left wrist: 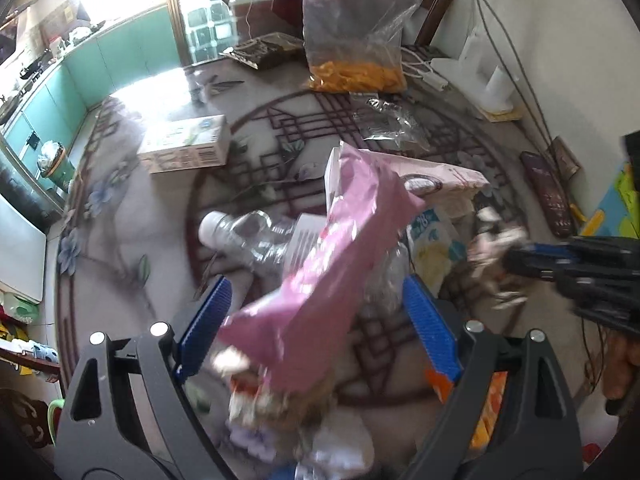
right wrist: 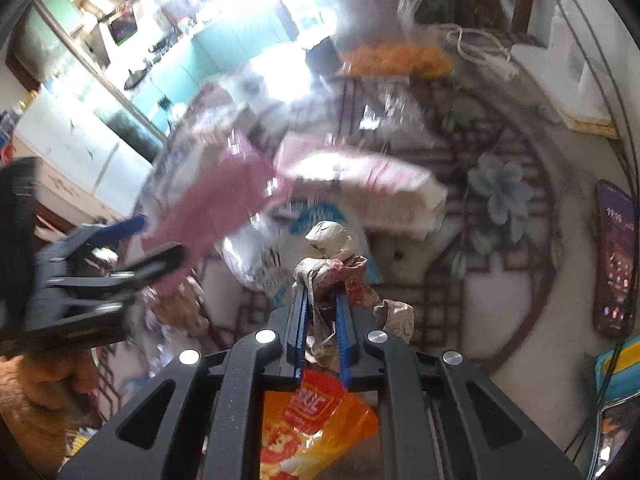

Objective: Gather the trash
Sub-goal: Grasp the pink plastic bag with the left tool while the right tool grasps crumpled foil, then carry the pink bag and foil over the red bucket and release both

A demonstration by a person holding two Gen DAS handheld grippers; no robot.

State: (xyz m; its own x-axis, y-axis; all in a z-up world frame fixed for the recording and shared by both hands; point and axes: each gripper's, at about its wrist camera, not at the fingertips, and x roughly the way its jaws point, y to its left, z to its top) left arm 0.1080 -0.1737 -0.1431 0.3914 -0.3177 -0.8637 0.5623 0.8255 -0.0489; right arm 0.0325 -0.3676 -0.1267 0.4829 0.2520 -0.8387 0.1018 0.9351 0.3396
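Note:
My left gripper (left wrist: 316, 296) is open; a pink plastic wrapper (left wrist: 332, 264) hangs blurred between its blue pads, seemingly loose. Below it lies a heap of crumpled wrappers and paper (left wrist: 280, 412). A crushed clear bottle (left wrist: 248, 236) with a white cap lies on the patterned table (left wrist: 132, 216). My right gripper (right wrist: 322, 292) is shut on crumpled paper trash (right wrist: 328, 256); it shows at the right edge of the left wrist view (left wrist: 516, 260). The pink wrapper (right wrist: 216, 204) and the left gripper (right wrist: 156, 240) appear at left in the right wrist view. An orange snack bag (right wrist: 312, 424) lies under the right gripper.
A carton box (left wrist: 188, 144), a clear bag of orange snacks (left wrist: 356, 72), a pink-white packet (left wrist: 440, 184), a blue-yellow packet (left wrist: 436, 244), clear plastic film (left wrist: 392, 120), a dark phone (right wrist: 616, 256), a white paper roll (left wrist: 498, 88) and cables lie on the table.

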